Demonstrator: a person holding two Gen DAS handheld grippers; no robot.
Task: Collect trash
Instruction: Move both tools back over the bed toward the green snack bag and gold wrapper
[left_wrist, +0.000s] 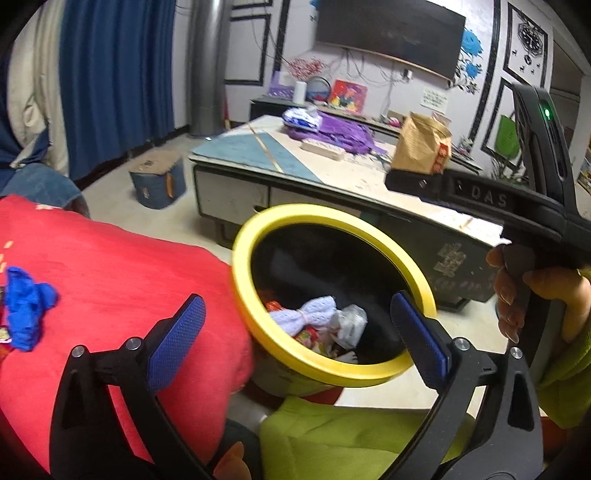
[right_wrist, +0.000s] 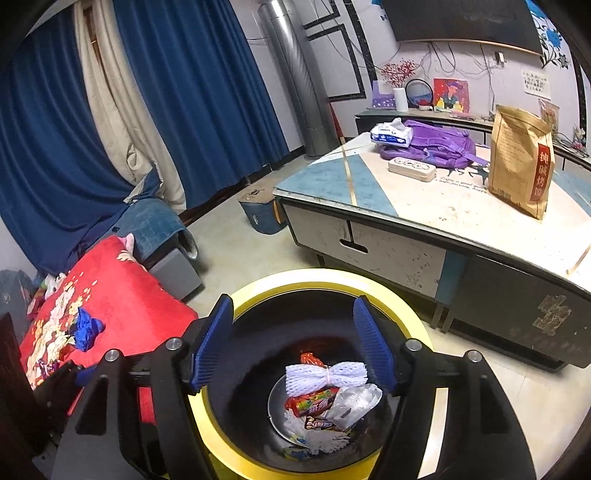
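A black bin with a yellow rim (right_wrist: 332, 277) stands on the floor, directly under my right gripper (right_wrist: 293, 345). That gripper is open, with nothing between its blue pads. In the bin lie a white foam net (right_wrist: 325, 373), a red snack wrapper (right_wrist: 314, 400) and crumpled clear plastic (right_wrist: 354, 402). My left gripper (left_wrist: 299, 332) is wide open and empty at the near side of the yellow rim (left_wrist: 251, 236); the foam net (left_wrist: 306, 314) shows between its fingers. A crumpled blue scrap (left_wrist: 26, 306) (right_wrist: 86, 328) lies on a red blanket to the left.
The red blanket (right_wrist: 122, 295) covers a seat left of the bin. A low table (right_wrist: 424, 206) behind the bin holds a brown paper bag (right_wrist: 521, 162), a purple backpack (right_wrist: 439, 142) and a tissue pack (right_wrist: 391, 133). A blue box (right_wrist: 258, 210) sits on the floor.
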